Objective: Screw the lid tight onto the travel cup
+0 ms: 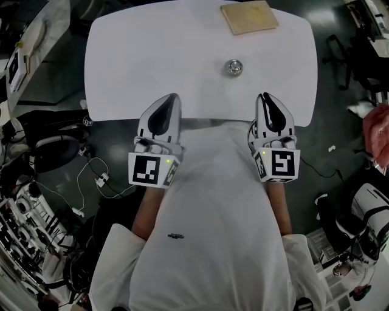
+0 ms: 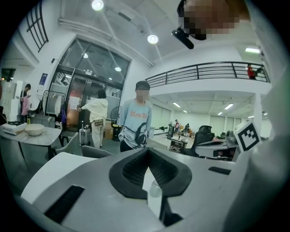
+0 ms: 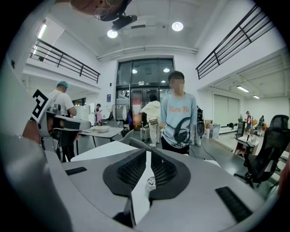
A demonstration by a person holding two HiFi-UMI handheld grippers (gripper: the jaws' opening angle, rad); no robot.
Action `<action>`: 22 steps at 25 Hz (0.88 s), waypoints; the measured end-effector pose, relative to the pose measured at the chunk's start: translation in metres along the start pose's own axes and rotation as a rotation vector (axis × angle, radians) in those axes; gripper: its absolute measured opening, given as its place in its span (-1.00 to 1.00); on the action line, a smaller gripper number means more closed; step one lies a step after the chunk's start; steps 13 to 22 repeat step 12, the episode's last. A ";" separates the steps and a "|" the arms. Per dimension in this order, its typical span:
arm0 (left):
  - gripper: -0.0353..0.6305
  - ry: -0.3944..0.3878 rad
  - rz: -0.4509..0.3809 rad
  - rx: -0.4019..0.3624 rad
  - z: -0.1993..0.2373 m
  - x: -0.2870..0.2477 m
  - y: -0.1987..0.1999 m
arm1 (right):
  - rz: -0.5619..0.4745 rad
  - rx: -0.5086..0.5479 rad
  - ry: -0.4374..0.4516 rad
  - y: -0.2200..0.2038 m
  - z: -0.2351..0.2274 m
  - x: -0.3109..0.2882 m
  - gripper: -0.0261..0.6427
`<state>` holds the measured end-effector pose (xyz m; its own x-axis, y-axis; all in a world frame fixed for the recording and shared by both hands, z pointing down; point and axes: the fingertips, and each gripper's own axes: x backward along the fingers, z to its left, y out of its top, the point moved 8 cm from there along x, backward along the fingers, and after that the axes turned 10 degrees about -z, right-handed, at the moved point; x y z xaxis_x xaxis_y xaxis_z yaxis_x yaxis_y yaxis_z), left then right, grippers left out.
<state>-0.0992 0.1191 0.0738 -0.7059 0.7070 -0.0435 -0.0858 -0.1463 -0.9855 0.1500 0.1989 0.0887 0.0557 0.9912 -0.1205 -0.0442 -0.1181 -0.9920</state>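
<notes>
Fingers (image 1: 163, 115) together — travel cup (image 1: 234, 67) upright

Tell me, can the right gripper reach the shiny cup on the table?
Probably yes. Only bare table lies between the right gripper and the cup, and the tan board sits farther back, out of the way. Its jaws are shut, though, so they would have to open first.

I see a white worktop (image 1: 121, 73), a shiny silver travel cup (image 1: 234, 67) and a tan board (image 1: 249, 17). My left claw (image 1: 174, 98) and right claw (image 1: 264, 98) are white with black pads, each printed with black-and-white square markers. The floor (image 1: 331, 91) is dark grey.
</notes>
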 end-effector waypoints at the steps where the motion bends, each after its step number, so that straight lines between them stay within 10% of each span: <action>1: -0.88 -0.001 0.002 -0.001 -0.001 -0.001 -0.001 | 0.001 0.000 0.000 0.000 -0.001 0.000 -0.85; 22: -0.88 -0.009 -0.008 -0.008 -0.011 -0.005 0.004 | 0.002 0.012 0.004 0.006 -0.007 0.008 -0.85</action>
